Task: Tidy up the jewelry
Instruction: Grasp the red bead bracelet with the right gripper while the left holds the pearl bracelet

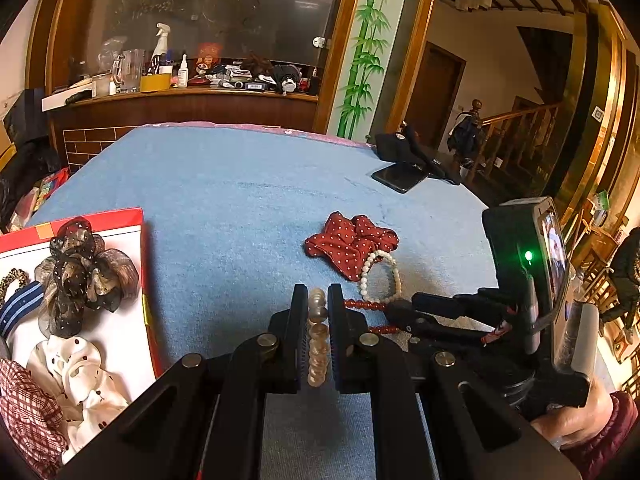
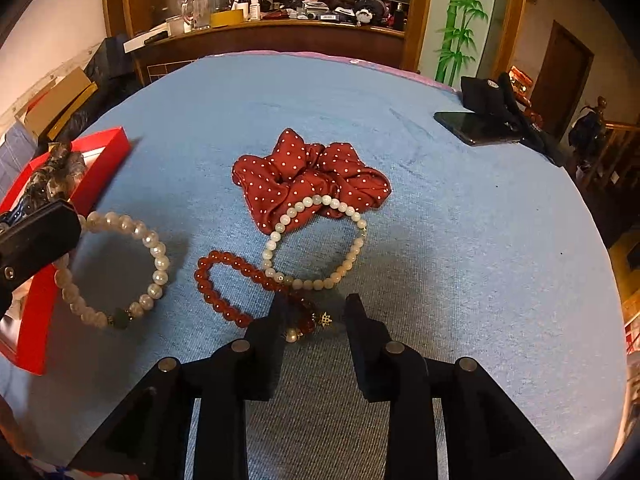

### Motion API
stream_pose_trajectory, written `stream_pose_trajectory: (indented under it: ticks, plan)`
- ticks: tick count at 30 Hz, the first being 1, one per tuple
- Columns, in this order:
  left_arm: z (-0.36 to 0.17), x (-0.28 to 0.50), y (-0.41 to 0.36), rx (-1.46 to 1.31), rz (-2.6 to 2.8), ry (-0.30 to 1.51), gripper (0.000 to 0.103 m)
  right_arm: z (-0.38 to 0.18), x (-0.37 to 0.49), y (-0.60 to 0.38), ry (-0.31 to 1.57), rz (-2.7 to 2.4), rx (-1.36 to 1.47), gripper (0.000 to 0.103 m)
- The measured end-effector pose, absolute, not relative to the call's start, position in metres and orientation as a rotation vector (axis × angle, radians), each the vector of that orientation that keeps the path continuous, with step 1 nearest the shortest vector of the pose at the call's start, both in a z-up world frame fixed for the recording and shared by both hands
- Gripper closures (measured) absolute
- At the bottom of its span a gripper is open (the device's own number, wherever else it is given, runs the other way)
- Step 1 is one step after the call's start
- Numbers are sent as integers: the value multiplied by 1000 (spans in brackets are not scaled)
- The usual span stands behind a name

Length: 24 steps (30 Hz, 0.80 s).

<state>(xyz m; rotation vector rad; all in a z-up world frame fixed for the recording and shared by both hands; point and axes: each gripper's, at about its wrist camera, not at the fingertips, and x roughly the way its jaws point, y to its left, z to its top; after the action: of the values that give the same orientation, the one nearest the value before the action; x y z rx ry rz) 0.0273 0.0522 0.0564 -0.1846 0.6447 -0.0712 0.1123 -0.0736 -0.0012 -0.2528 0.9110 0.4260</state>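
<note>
Clearly the left gripper (image 1: pixel 318 336) is pinched tight on a pearl bracelet (image 2: pixel 120 268), its beads stacked in a column between the pads; from the right wrist view that loop hangs out of the clamp at the left, just beside the red box (image 2: pixel 36 320), over the blue cloth (image 2: pixel 460 260); the right gripper (image 2: pixel 312 320) stands spread, its jaws either side of the charm end of a red bead bracelet (image 2: pixel 224 284), pads not pressing on it. That red loop lies on the cloth near centre, touching a pale bead bracelet (image 2: pixel 316 240) whose far edge rests on a red polka-dot scrunchie (image 2: pixel 308 176); more scrunchies already sit in the box at the left. All three bracelets look light and limp, probably strung on elastic, so they will sag and swing when lifted; round glossy beads may roll out of a shallow pinch; the small gold charm looks delicate. Best to grip across two or three beads of the red strand, away from the charm and clear of the pale loop, or the two may drag along together.
</note>
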Motion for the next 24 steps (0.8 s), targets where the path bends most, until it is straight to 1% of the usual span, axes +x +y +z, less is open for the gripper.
stream_pose_trajectory:
  ticks: [2, 3, 4, 5, 8, 11, 20, 24]
  plan:
    - [56, 27, 52, -183, -74, 646, 94, -1, 117, -78, 941, 435, -200, 75]
    - [56, 27, 52, -182, -74, 645, 94, -1, 119, -79, 955, 442, -181, 80]
    - [56, 26, 52, -183, -74, 645, 94, 0, 119, -79, 960, 455, -181, 91]
    - [56, 27, 52, -183, -74, 645, 94, 0, 117, -78, 963, 466, -180, 96]
    - [57, 26, 52, -183, -71, 642, 94, 3, 109, -75, 966, 480, -176, 97]
    - [59, 25, 53, -190, -76, 636, 94, 12, 106, -84, 959, 500, -102, 96]
    - [64, 21, 51, -192, -109, 603, 94, 53, 100, -120, 847, 545, 114, 96]
    - [67, 18, 48, -187, -127, 581, 94, 66, 92, -124, 797, 548, 146, 96]
